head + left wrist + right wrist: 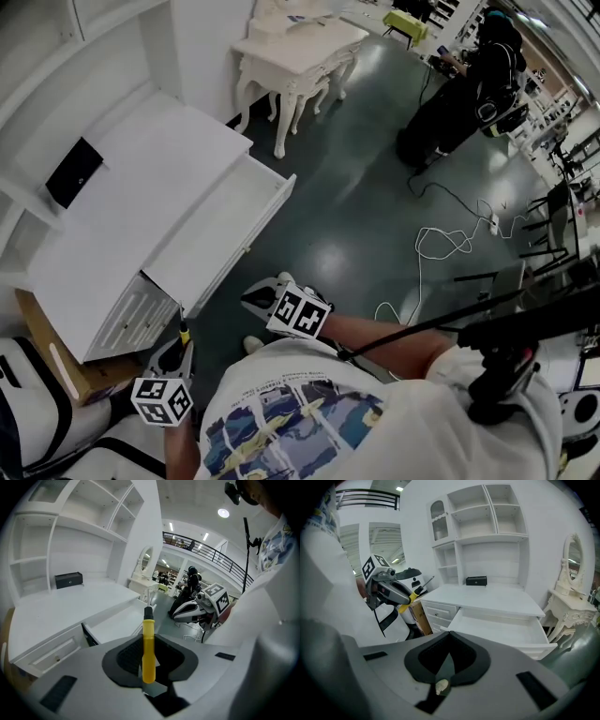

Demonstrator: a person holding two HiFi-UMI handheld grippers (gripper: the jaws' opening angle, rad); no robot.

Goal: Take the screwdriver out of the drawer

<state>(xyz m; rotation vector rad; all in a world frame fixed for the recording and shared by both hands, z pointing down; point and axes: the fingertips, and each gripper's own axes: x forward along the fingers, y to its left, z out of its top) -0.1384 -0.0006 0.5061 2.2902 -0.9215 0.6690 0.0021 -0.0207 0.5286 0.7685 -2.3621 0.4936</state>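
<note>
Left claw: the left gripper is partly open, its pads pressed on the yellow handle of the screwdriver.
Screwdriver: out of the drawer and held lengthwise between the left jaws. Its black collar and thin metal shaft point away from the gripper, toward the desk.
Right claw: the right gripper has its jaws closed together, with nothing between them.
Where the claws are: both are close in front of the person. The left one is near the desk's front corner, and the right one is over the floor, apart from the drawer's front.
Drawer: the wide drawer is pulled out from the white desk.
Side drawers: the small drawer fronts at the desk's end are closed.
On the desk: a black box sits near the back, below the shelves.
Beside the desk: a cardboard box stands on the floor against the desk's end.
Further off: there is a white dressing table with curved legs. A person in dark clothes is bent over, and a white cable lies looped on the dark floor.
</note>
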